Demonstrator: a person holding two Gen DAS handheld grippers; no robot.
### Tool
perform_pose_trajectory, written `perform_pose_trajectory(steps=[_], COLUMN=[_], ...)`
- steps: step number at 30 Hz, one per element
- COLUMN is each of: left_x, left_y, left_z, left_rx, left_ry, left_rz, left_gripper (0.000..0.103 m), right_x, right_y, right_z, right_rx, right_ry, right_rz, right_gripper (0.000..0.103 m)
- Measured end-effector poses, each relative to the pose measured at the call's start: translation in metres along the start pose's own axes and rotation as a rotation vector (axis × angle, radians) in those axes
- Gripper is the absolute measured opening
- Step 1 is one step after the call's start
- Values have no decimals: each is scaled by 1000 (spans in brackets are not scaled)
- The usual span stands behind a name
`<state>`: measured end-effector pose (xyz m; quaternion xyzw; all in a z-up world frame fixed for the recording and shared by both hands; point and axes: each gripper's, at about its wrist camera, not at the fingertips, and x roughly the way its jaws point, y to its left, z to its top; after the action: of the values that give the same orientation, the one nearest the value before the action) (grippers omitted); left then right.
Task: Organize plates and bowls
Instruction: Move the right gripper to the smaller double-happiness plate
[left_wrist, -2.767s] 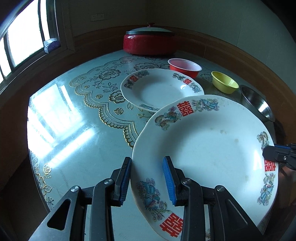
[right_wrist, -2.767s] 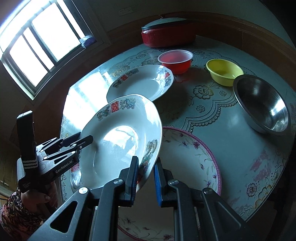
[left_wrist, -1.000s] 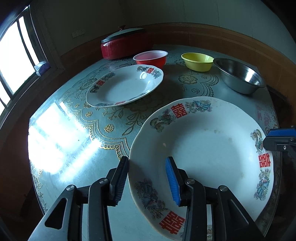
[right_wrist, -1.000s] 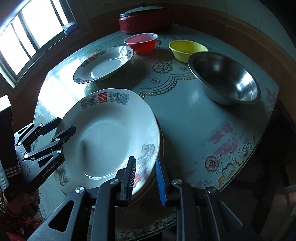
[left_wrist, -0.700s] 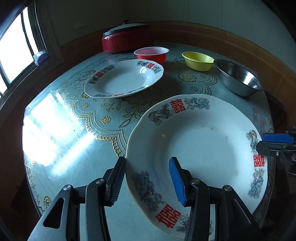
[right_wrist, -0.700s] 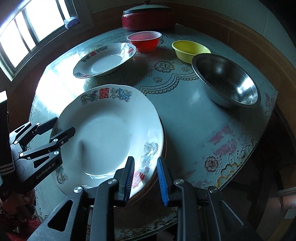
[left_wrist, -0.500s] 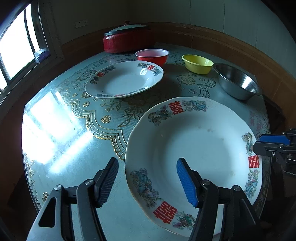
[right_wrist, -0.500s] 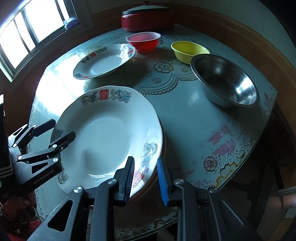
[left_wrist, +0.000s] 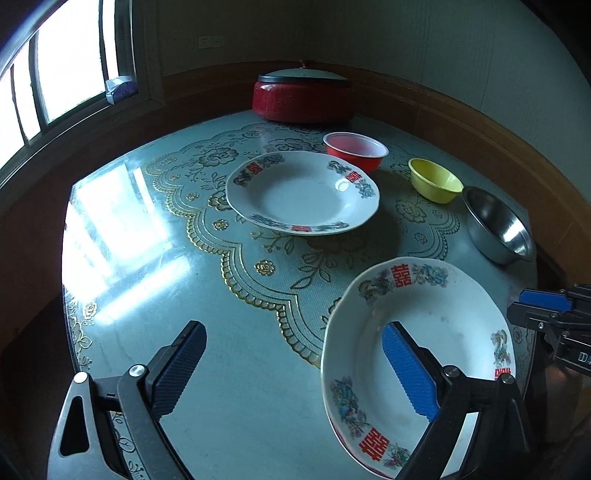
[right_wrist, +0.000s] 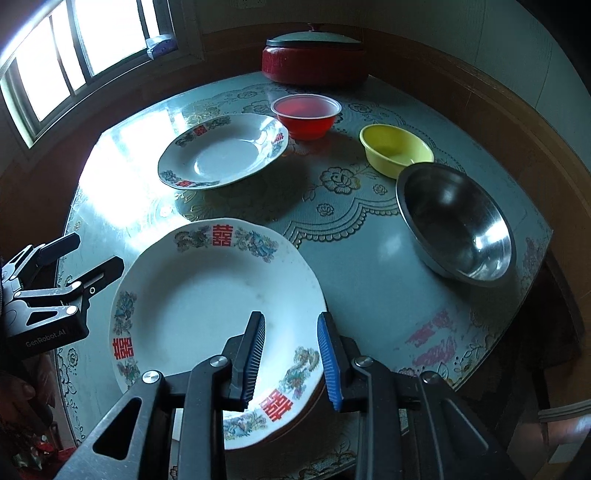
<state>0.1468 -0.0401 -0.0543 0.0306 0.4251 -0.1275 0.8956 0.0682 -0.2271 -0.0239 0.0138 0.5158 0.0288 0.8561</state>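
Note:
A white plate with red characters (left_wrist: 436, 332) (right_wrist: 207, 295) lies at the table's near edge, on top of another plate whose dark rim (right_wrist: 314, 397) peeks out under it. My left gripper (left_wrist: 291, 373) is wide open and empty, its right finger over the plate's rim. My right gripper (right_wrist: 291, 354) is open, its fingers straddling the plate's near rim without gripping it. A second, matching white plate (left_wrist: 303, 192) (right_wrist: 221, 151) lies further back. A red bowl (left_wrist: 354, 149) (right_wrist: 306, 114), a yellow bowl (left_wrist: 436, 180) (right_wrist: 396, 149) and a steel bowl (left_wrist: 496, 225) (right_wrist: 456, 229) stand to the right.
A red lidded pot (left_wrist: 303, 96) (right_wrist: 314, 59) stands at the table's far edge by the wall. The round table (left_wrist: 147, 240) has a glass top over a lace cloth. A window is at the left. The table edge lies close under both grippers.
Both grippers have let go of the white plate, which now rests on the plate below. The left gripper has opened wide and drawn back to the left; the right has opened.

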Motion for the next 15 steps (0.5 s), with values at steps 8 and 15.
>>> perform_pose_trajectory(steps=[8, 15], left_x=[12, 32], left_y=[36, 63], left_z=[14, 33], left_rx=[-97, -172], left_ry=[36, 75], left_rz=[35, 45], left_gripper=[102, 102], right_x=[12, 39], right_y=[6, -13], right_z=[34, 72], right_rx=[-31, 81], right_ry=[7, 46], right_rz=[41, 158], right_gripper=[30, 39])
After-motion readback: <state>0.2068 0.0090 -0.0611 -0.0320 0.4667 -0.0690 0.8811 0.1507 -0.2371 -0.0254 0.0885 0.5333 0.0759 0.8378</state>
